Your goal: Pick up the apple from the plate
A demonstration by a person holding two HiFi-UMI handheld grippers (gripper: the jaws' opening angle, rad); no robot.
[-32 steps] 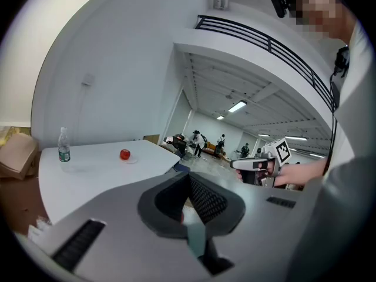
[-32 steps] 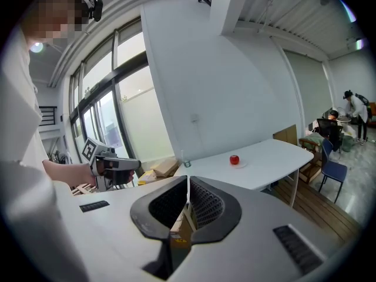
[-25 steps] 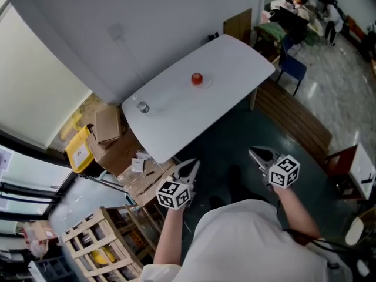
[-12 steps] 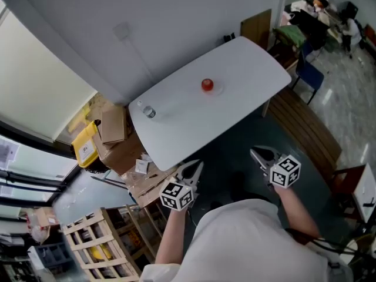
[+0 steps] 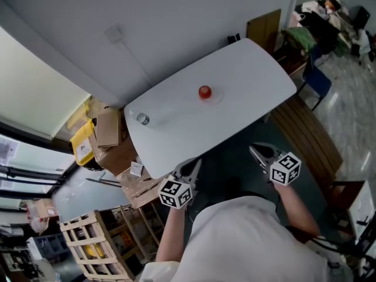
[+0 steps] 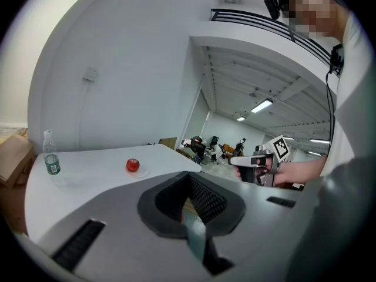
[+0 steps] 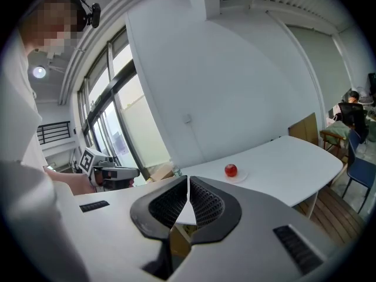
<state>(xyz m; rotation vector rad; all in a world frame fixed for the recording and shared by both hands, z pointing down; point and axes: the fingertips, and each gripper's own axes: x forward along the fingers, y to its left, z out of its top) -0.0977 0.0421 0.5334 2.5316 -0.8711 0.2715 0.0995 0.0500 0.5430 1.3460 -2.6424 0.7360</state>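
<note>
Dark floor lies beneath a person standing short of a white table (image 5: 252,81). Nearest, the left gripper (image 5: 192,164) and right gripper (image 5: 257,152) are held side by side, each with its jaws pressed together on nothing. Both stop short of the table's near edge. Farther on, the apple (image 5: 204,91) sits on a small clear plate (image 5: 214,97) near the tabletop's middle, well apart from both grippers, ahead and between their lines; neither looks clearly nearer. A water bottle (image 5: 141,118) stands at the table's left end.

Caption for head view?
Left gripper and right gripper, both shut, short of the table; apple on plate, bottle apart.
</note>
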